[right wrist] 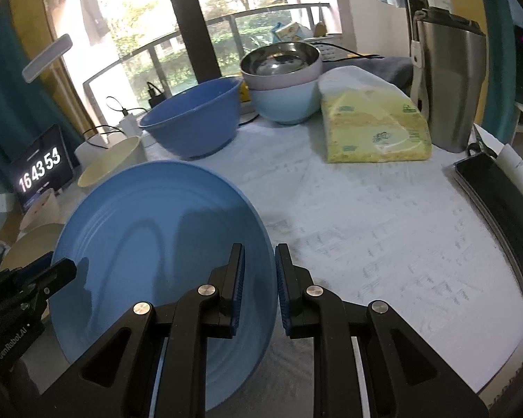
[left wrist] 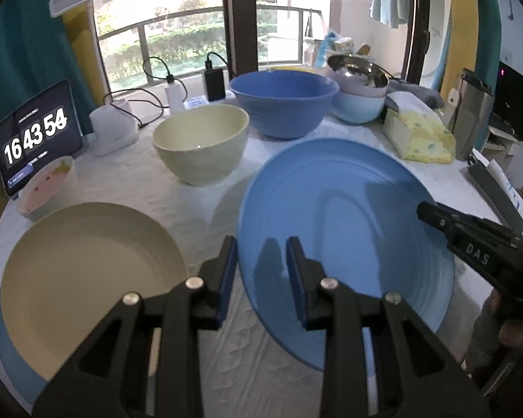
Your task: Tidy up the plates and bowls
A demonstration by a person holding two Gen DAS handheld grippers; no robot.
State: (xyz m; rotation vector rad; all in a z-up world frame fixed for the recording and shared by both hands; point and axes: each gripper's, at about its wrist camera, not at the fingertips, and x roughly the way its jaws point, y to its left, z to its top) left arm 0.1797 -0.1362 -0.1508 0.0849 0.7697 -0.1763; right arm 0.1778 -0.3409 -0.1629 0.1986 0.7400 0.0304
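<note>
Nearest: one blue plate [right wrist: 150,244], ridged in concentric rings, tilted above the white tablecloth [right wrist: 366,230], its rim clamped between the pads of the right gripper [right wrist: 259,287] marked "DAS", while the left gripper [left wrist: 261,278], marked "GenRobot.AI", straddles the opposite rim with jaws apart, contact unclear. Beside it: one cream plate [left wrist: 87,278] stacked on a pale blue one. Beyond: one cream bowl [left wrist: 200,142], one blue bowl [left wrist: 284,102], one three-bowl stack [right wrist: 284,80], steel uppermost; tablet [left wrist: 35,139] reading "16 43 54".

Bright backlit window [left wrist: 191,35], fisheye-warped edges
</note>
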